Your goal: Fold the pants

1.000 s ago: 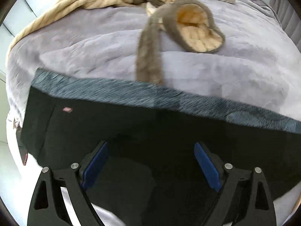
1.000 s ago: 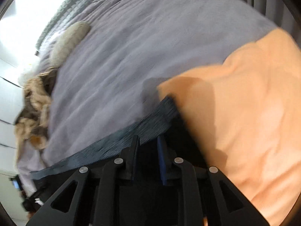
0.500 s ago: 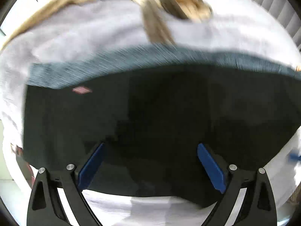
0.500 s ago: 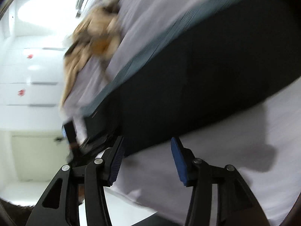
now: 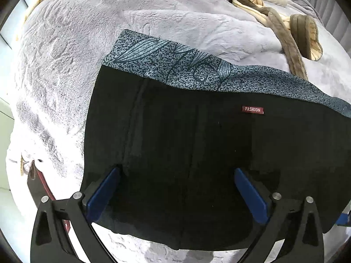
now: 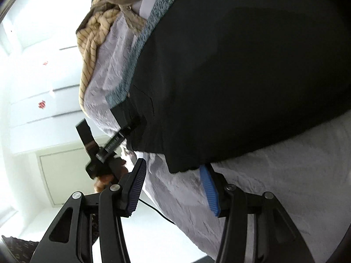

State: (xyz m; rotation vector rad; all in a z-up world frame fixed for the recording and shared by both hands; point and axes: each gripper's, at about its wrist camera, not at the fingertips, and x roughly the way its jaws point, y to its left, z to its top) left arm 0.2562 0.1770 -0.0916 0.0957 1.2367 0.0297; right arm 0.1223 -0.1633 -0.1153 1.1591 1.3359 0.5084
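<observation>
From my left wrist view, the pants (image 5: 197,153) lie folded flat on the bed (image 5: 65,76), a black slab with a speckled blue-grey waistband (image 5: 197,70) running along its far edge from about 11 o'clock down toward 3 o'clock. A small red label (image 5: 252,109) reading FASHION sits on the black cloth just under the waistband, at roughly 2 o'clock from centre. My left gripper (image 5: 175,175) hangs over the near part of the pants with its fingers (image 5: 103,190) spread wide; nothing is caught between the blue pads, only the black cloth lying under them. The grey plush bed cover shows at 9 o'clock and again along the near edge at 6 o'clock. A tan and brown quilted blanket (image 5: 285,26) is heaped at the far side of the bed, around 1 o'clock, well apart from the pants.

Through my right wrist view, tilted hard, the pants (image 6: 241,76) fill the upper right, from 12 to 3 o'clock. My right gripper (image 6: 173,171) sits at a near corner of the cloth with its fingers (image 6: 136,188) well apart and gripping nothing; the corner of the black cloth hangs just beyond the tips, and the right-hand pad lies against its edge. At 9 o'clock I see the left gripper (image 6: 122,131) from outside, at the edge of the pants, with a hand (image 6: 109,175) below it.
</observation>
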